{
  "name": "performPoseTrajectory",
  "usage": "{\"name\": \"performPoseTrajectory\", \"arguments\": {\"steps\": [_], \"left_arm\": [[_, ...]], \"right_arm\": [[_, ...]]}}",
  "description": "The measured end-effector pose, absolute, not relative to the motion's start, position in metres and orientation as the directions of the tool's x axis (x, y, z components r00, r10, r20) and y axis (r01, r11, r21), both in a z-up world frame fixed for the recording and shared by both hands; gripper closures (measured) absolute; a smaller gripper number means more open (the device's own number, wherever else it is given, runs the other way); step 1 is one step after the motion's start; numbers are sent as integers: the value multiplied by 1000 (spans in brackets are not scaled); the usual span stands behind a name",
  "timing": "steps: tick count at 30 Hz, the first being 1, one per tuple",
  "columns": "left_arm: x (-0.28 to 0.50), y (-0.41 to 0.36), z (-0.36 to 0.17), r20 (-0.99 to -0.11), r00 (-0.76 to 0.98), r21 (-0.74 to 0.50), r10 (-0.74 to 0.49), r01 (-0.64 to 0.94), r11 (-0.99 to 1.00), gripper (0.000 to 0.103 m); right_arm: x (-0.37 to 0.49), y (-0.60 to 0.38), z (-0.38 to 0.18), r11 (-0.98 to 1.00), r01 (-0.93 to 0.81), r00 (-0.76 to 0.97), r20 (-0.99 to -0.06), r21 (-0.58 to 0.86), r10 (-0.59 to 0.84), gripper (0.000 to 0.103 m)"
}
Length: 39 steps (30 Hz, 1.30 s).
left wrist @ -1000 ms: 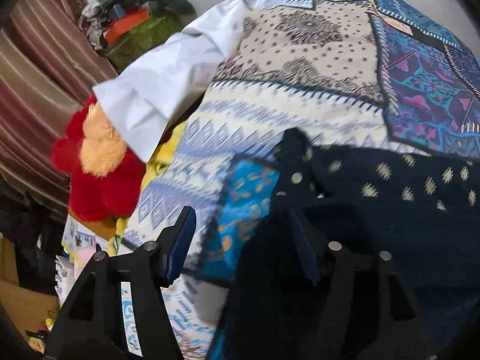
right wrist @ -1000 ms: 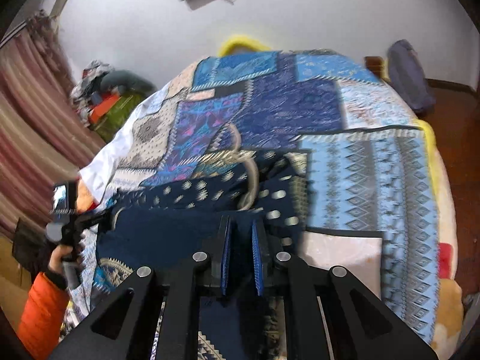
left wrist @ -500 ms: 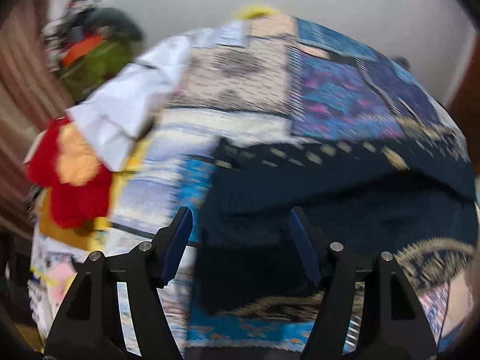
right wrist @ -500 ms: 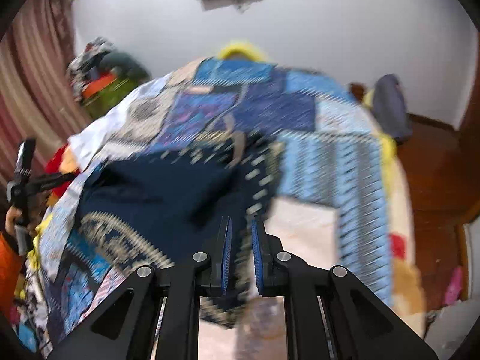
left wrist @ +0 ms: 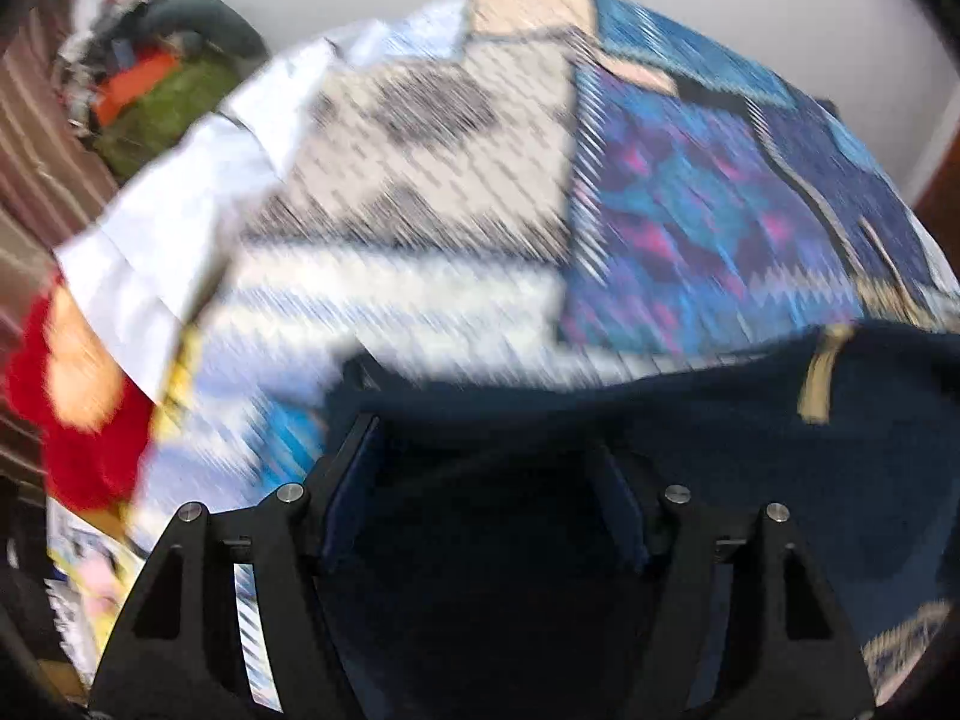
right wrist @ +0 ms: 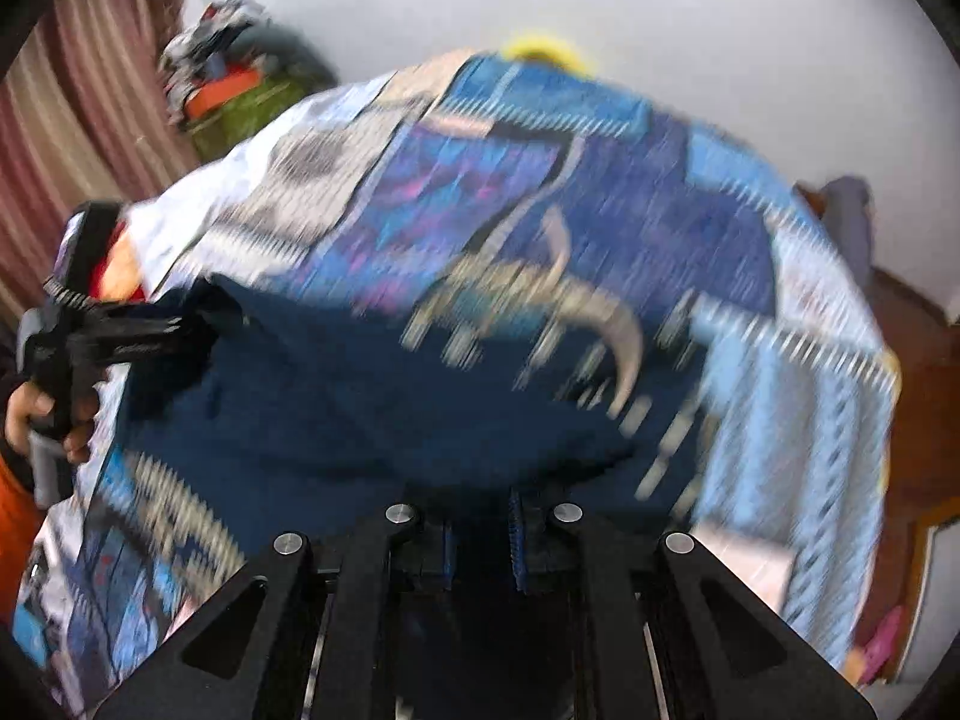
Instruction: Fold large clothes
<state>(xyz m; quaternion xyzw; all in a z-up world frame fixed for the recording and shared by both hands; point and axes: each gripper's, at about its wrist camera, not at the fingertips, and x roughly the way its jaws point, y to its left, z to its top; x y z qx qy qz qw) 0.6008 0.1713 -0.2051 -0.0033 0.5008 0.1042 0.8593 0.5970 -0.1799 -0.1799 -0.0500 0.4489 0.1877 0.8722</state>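
A large dark navy garment (right wrist: 372, 396) with beige embroidery lies spread over a patchwork bedspread (right wrist: 600, 192). Both views are motion-blurred. My right gripper (right wrist: 480, 531) is shut on the garment's near edge; navy cloth sits between its blue pads. My left gripper (left wrist: 486, 462) has its jaws wide apart, with the navy garment (left wrist: 690, 438) filling the gap between and below them; I cannot tell whether cloth touches the pads. The left gripper also shows in the right wrist view (right wrist: 120, 336), at the garment's left corner.
A red and orange plush toy (left wrist: 84, 396) lies off the bed's left edge beside a white sheet (left wrist: 168, 228). A pile of clothes and bags (right wrist: 234, 84) sits in the far left corner by striped curtains. Wooden floor (right wrist: 924, 372) lies to the right.
Both grippers have lifted and swung; the navy garment has been drawn toward me and flattened wider over the bedspread. The right gripper stays shut on it and the left stays open.
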Motion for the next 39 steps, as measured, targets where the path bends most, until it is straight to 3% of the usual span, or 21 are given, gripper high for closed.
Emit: {"name": "performPoseTrajectory", "arguments": {"steps": [4, 6, 9, 13, 19, 21, 23, 26, 28, 31, 34, 37, 39], "left_arm": [[616, 197, -175, -794, 487, 216, 364, -333, 918, 34], [610, 210, -160, -779, 506, 188, 370, -373, 908, 34], [590, 213, -145, -775, 570, 79, 271, -338, 938, 34], [561, 183, -150, -801, 586, 12, 123, -190, 982, 31], [530, 115, -194, -850, 525, -38, -51, 37, 999, 29], [533, 101, -214, -867, 496, -18, -40, 49, 999, 29], [541, 96, -235, -879, 474, 65, 50, 15, 998, 29], [549, 111, -249, -861, 487, 143, 147, -45, 989, 12], [548, 129, -248, -842, 499, 175, 206, -107, 979, 11], [541, 163, -242, -850, 486, 136, 201, -165, 977, 11], [529, 186, -240, -809, 467, 278, 357, -231, 932, 11], [509, 215, -241, -827, 447, 246, 341, -258, 934, 11], [492, 232, -237, -852, 446, 157, 274, -282, 947, 11]], "right_arm": [[627, -189, -174, 983, -178, 633, -771, -49, 76, 94], [625, -196, -171, 990, -137, 647, -755, 14, 100, 94], [604, -195, -163, 964, -199, 647, -715, 175, 264, 94], [566, -160, -154, 921, -352, 640, -676, 164, 365, 94], [521, -88, -177, 787, -584, 439, -737, 200, 513, 94], [517, -65, -198, 777, -616, 408, -791, 129, 456, 94], [518, -53, -224, 785, -618, 404, -844, 31, 352, 94], [519, -67, -232, 778, -627, 411, -833, 36, 370, 94], [520, -86, -229, 795, -604, 410, -835, 54, 368, 94], [514, -112, -222, 799, -599, 421, -831, 46, 364, 94], [504, -136, -221, 829, -556, 478, -837, -55, 265, 94], [493, -155, -219, 846, -524, 502, -838, -97, 215, 94], [488, -162, -223, 857, -412, 594, -805, -311, -6, 94]]}}
